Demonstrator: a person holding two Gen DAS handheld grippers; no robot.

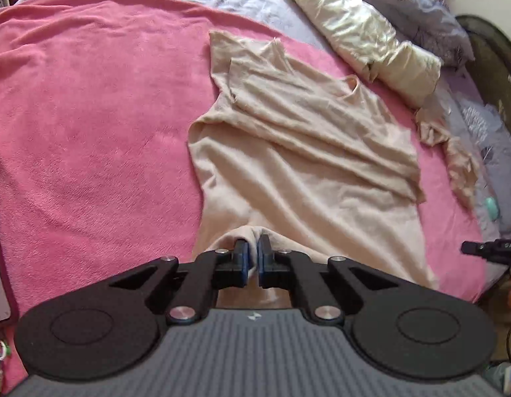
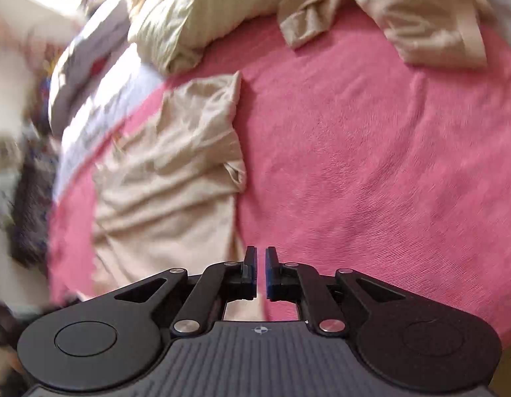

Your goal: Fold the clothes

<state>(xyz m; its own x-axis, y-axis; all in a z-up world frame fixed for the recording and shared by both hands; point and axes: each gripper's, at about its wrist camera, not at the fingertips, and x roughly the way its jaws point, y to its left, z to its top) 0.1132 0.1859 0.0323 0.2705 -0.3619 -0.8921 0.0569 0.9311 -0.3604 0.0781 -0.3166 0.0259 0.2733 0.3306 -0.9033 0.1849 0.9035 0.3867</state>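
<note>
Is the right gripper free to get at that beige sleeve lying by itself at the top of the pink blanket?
Probably yes. The right gripper looks nearly shut with nothing visibly between its pads, and only bare pink blanket lies between it and the sleeve. It would have to open first.

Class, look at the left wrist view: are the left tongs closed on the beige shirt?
Yes, the left tongs pinch a raised fold of the beige shirt between their pads.

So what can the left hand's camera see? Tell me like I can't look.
The left gripper is shut on a bunched edge of a beige garment, which lies wrinkled on a pink blanket. A cream pillow lies beyond it on the bed.
</note>
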